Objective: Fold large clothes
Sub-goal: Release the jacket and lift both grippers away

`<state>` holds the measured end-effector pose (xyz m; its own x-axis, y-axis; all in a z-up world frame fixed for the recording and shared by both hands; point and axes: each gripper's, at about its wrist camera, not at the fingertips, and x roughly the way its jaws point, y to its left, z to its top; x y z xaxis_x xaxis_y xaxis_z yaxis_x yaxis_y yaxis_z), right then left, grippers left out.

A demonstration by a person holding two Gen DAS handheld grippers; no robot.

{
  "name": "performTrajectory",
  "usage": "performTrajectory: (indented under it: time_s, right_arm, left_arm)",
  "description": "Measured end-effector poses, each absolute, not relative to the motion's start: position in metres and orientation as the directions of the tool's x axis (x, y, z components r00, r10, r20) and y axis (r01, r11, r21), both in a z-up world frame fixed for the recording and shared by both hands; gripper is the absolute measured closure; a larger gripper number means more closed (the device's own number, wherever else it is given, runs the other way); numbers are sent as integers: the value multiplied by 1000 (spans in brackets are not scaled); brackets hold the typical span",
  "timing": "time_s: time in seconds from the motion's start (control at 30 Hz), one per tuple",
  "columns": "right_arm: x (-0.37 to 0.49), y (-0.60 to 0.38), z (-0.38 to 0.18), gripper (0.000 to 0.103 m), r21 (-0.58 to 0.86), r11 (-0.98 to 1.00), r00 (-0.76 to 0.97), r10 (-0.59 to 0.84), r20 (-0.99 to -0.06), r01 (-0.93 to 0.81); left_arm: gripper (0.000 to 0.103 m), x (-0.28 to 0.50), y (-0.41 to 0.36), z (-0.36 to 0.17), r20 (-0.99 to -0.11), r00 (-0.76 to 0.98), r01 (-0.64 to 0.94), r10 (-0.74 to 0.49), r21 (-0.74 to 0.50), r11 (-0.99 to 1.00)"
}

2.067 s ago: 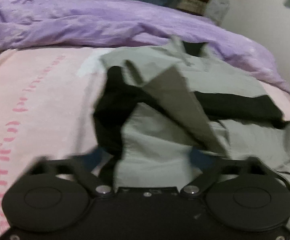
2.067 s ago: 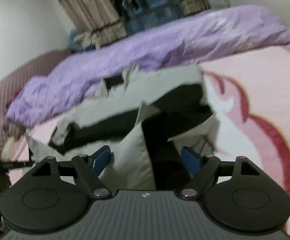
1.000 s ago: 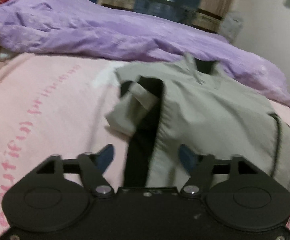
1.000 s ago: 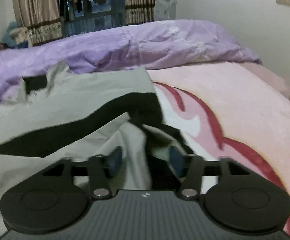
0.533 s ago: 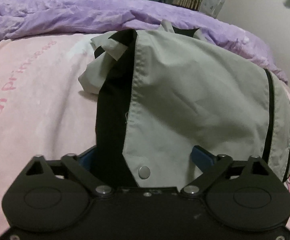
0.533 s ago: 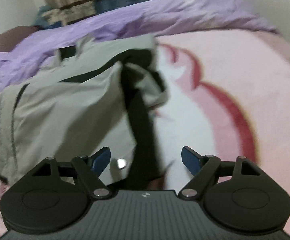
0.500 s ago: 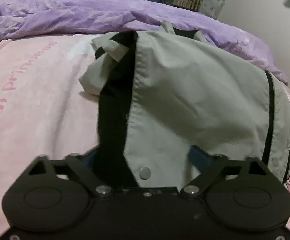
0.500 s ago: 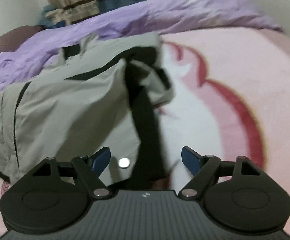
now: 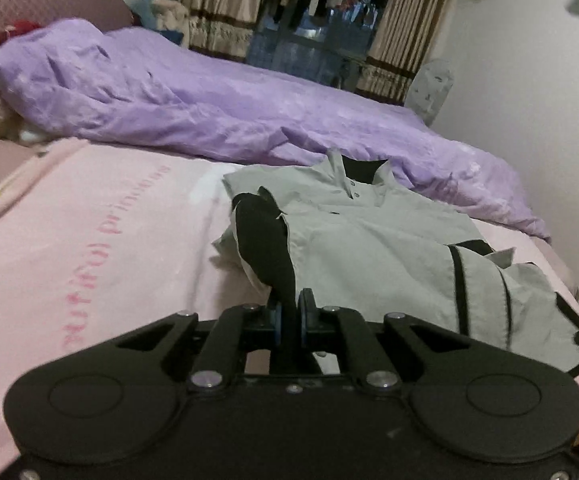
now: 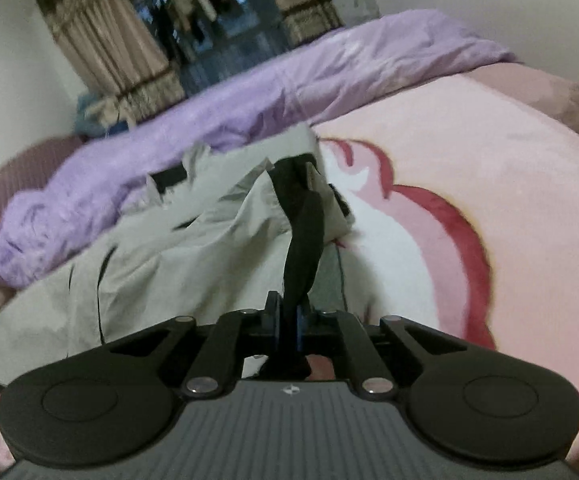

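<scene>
Left wrist view shows our left tool (image 9: 289,316), jaws just closed, clamped on the black side panel (image 9: 265,248) of the grey shirt (image 9: 369,248). Our right tool (image 10: 287,314), also just closed, pinches the opposite black panel (image 10: 303,248). Ahead of both tools the shirt lies on the pink blanket (image 9: 89,240), collar (image 9: 353,180) farthest away, beside the purple duvet (image 9: 209,112) beyond.

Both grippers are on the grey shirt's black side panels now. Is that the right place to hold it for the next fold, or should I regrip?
Probably keep it. The left gripper and right gripper have just closed on the black side panels at the hem of the grey shirt, approaching from the hem end. The collar lies far away, so lifting the hem toward it should halve the shirt.
</scene>
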<state>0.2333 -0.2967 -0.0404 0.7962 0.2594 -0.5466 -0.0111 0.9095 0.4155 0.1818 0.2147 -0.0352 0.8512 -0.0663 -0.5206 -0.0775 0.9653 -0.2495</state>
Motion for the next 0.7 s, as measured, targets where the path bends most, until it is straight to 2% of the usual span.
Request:
performTrajectory:
  time_s: [0.17,0.3,0.43,0.5,0.53,0.57,0.6,0.63,0.67,0.7]
  right_arm:
    - [225,-311,-32,96,522,853,830,279,-482,17]
    - [251,-290,-6,96,485,874,865,277,-418,-46]
    - [310,-280,28,96,507,855,881,319,-350,-108]
    - [360,-283,47,96,509,852,893,319,-316,-124]
    - [389,-285,55,94,508,853,902,308,-303,-120]
    - [425,-288,61,81,517,849,912,293,-288,-110]
    - [454,-291,62,61,521,848,917,280,-283,-98]
    - [483,-296,62,47,526,849,921,245,-302,-53]
    - [503,-300,60,26,528,849,921,212,-327,-8]
    - [520,-304,56,22,526,850,928,177,-328,24]
  left_arm:
    - [97,193,207,-38,-527,847,-82,-70,-260,962]
    - [97,225,204,-19,-484,872,-71,-69,-264,962]
    - [97,290,206,17,-403,911,-32,-94,-294,955]
    - [97,347,209,39,-372,922,-13,-103,-297,955]
    - [93,372,210,47,-365,925,-3,-109,-293,956]
    - [89,401,213,54,-359,929,-16,-95,-292,956]
    - [65,428,217,59,-355,933,-44,-62,-283,958]
    - [26,447,221,63,-348,937,-93,-5,-264,960]
    - [12,456,225,65,-313,948,-130,50,-243,961]
    - [3,457,228,64,-266,961,-141,79,-224,964]
